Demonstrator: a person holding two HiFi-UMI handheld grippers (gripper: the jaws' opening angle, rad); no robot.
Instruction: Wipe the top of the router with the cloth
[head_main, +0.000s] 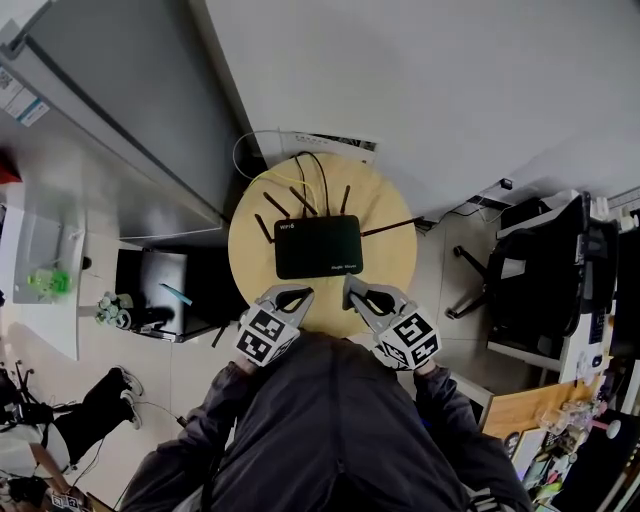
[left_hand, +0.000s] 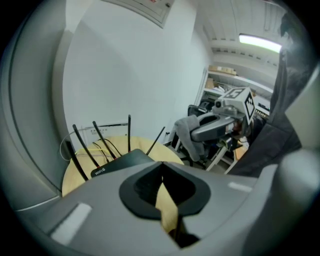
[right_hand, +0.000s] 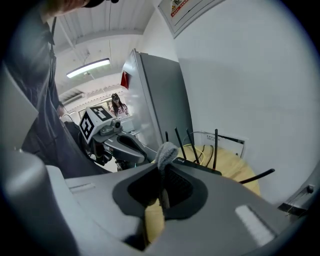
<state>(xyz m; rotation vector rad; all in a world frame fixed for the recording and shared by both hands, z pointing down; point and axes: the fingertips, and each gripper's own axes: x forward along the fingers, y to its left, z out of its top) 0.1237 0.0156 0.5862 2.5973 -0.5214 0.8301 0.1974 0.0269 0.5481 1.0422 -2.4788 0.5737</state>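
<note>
– When you froze the feed, where did the thing to be wiped lie from your grippers?

– Straight up-frame from both of them in the head view. The flat black plastic router with rounded corners (head_main: 318, 246) lay at the middle of the round pale wooden table (head_main: 392, 232). Its long axis ran left to right across the frame, and its near long edge faced me. My left gripper (head_main: 290, 297) hung below the router's lower-left corner and my right gripper (head_main: 358, 294) below its lower-right corner. Both were near that edge but apart from it, and about equally close.

– And the cloth?

– The right one had it. In the right gripper view the jaws were pinched on a soft grey fuzzy cloth (right_hand: 166, 151), with a bunched lump poking up past the tips. The left gripper's jaws were closed together on nothing.

– So the right arm had the job?

– That was my judgement: carry the cloth up-frame onto the lid, then stroke along the long axis. The top looked smooth, matte and level, so I expected the cloth to slide easily.

– Anything in the way?

– Thin black rod antennas (head_main: 277, 205) stood along the far edge and splayed out at the sides, so I reckoned the strokes should stop short of them. The casing looked light and might have skated on the wood. The free left gripper could have steadied it.
</note>
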